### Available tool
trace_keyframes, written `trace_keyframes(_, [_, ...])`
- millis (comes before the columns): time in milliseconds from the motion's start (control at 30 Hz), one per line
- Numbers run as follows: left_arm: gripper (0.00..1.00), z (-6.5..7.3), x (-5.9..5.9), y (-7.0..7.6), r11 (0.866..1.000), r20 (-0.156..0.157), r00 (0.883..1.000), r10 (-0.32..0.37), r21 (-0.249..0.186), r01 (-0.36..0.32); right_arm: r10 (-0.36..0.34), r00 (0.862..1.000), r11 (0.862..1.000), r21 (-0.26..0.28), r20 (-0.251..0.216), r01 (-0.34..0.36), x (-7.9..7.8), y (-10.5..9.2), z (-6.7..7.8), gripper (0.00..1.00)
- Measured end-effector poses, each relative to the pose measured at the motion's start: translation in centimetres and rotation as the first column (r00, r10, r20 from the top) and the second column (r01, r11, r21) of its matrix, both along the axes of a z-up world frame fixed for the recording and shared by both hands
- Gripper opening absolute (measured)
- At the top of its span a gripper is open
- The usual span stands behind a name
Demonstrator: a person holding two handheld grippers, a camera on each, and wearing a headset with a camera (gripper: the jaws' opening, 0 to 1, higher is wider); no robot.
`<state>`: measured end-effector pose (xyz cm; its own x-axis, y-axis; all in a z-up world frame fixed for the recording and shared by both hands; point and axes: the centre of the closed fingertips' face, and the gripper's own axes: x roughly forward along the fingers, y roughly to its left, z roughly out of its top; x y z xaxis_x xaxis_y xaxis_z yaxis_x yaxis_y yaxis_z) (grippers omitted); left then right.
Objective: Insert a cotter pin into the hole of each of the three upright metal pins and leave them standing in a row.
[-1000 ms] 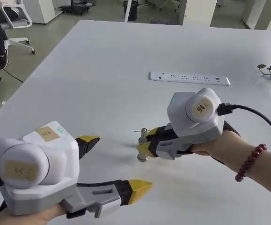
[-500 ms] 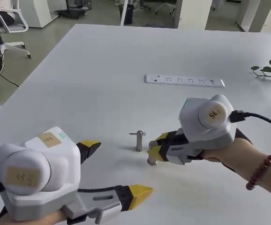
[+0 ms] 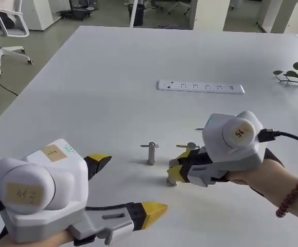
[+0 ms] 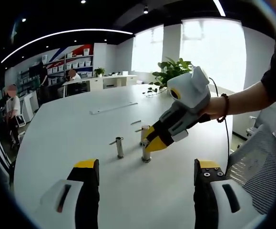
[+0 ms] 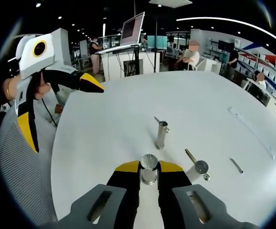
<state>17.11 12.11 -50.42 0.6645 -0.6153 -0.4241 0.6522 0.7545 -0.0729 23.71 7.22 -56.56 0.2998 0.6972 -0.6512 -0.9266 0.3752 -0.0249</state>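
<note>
My right gripper point(image 3: 174, 173) is shut on an upright metal pin point(image 3: 172, 180) at the table's middle; its round top shows between the yellow tips point(image 5: 148, 168). To its left stands a second pin point(image 3: 151, 153) with a cotter pin through its head, also seen as the second pin point(image 5: 162, 134). A third pin point(image 3: 191, 147) with a cotter pin stands just behind the right gripper, and shows as the third pin point(image 5: 197, 169). My left gripper point(image 3: 128, 185) is open near the front left, apart from all pins; in the left gripper view the left gripper point(image 4: 147, 164) faces them.
A loose cotter pin point(image 3: 199, 128) lies beyond the pins, and also appears as the loose cotter pin point(image 5: 236, 165). A white power strip point(image 3: 200, 87) lies farther back. A green plant point(image 3: 293, 74) sits at the far right edge. People sit at desks around the room.
My right gripper has shifted right and nearer with the pin in it, away from the left pin, uncovering the third pin behind. The left gripper has stayed put.
</note>
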Motion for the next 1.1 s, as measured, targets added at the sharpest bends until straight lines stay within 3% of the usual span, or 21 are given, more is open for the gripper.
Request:
trace_keyframes(567, [0.81, 0.14, 0.04, -0.44, 1.0, -0.003, 1.0, -0.009, -0.019, 0.009, -0.095, 0.996, 0.995, 0.01, 0.001, 0.095, -0.11, -0.33, -0.17, 0.08])
trace_keyframes(967, [0.81, 0.08, -0.18, -0.93, 1.0, -0.007, 1.0, -0.026, -0.009, 0.026, -0.037, 0.998, 0.999, -0.017, 0.047, 0.037, -0.46, -0.39, -0.68, 0.09])
trace_keyframes(1100, [0.81, 0.13, -0.19, -0.97, 1.0, -0.007, 1.0, -0.026, -0.007, 0.026, -0.046, 0.998, 0.999, 0.005, 0.031, 0.046, -0.42, -0.38, -0.58, 0.09])
